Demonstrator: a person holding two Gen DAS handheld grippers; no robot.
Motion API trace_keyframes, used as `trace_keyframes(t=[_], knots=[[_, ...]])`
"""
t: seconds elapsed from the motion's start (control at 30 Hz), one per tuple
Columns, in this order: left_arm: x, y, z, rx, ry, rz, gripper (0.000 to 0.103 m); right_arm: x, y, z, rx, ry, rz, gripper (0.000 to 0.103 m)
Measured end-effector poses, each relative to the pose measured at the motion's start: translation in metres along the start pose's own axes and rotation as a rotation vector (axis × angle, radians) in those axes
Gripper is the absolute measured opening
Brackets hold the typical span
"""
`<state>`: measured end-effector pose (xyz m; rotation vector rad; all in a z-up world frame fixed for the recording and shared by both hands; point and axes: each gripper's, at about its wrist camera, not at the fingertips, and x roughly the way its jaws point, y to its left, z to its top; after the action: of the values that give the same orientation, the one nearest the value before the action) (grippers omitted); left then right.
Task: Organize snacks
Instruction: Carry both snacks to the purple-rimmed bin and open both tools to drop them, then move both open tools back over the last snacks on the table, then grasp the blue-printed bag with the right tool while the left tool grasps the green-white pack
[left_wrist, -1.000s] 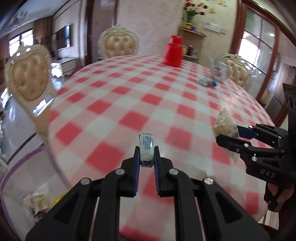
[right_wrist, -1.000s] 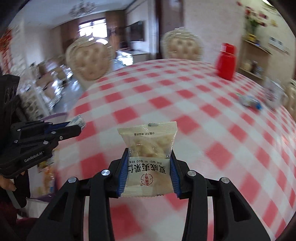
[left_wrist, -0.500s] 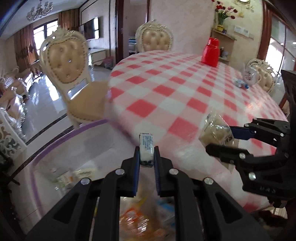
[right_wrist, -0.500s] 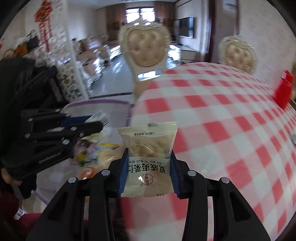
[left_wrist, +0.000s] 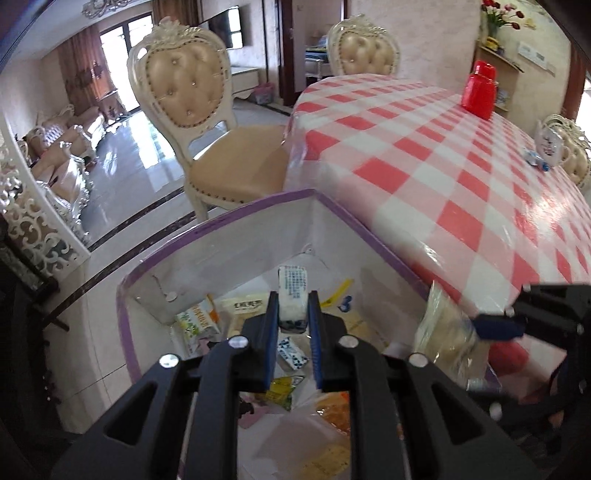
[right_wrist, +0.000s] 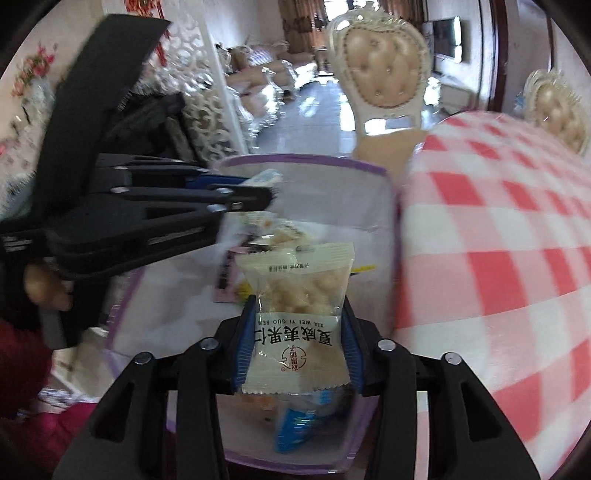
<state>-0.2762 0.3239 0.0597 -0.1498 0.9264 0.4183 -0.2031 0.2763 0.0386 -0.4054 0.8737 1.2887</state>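
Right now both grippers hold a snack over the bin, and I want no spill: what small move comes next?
Probably open the left gripper: its small white packet hangs over the purple-rimmed bin, above the snacks already inside. The right gripper can then release its nut packet.

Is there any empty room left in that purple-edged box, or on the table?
The purple-rimmed clear box looks crowded: wrappers cover its floor. The red-and-white checked tablecloth is bare between the box's rim and the red container; small items sit by the white teapot.
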Motion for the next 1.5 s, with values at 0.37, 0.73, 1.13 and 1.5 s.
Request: trace_keyframes(t=[0.37,0.73,1.13,1.5], knots=[[-0.008,-0.087,0.061,0.029,-0.164,-0.012,0.099,-0.099,-0.107,-0.041,0.269,-0.242,-0.081,0.072],[0.083,-0.377,0.136,0.256,-0.058,-0.492,0.099,-0.252,-0.290,-0.192,0.708,-0.373,-0.562,0.072],[0.150,-0.538,0.191,0.046,-0.128,-0.568,0.099,-0.294,-0.491,-0.232,0.873,-0.327,-0.774,0.083],[0.171,-0.528,0.201,-0.069,-0.025,-0.759,0.101,-0.271,-0.630,-0.133,0.449,-0.060,-0.796,0.087]])
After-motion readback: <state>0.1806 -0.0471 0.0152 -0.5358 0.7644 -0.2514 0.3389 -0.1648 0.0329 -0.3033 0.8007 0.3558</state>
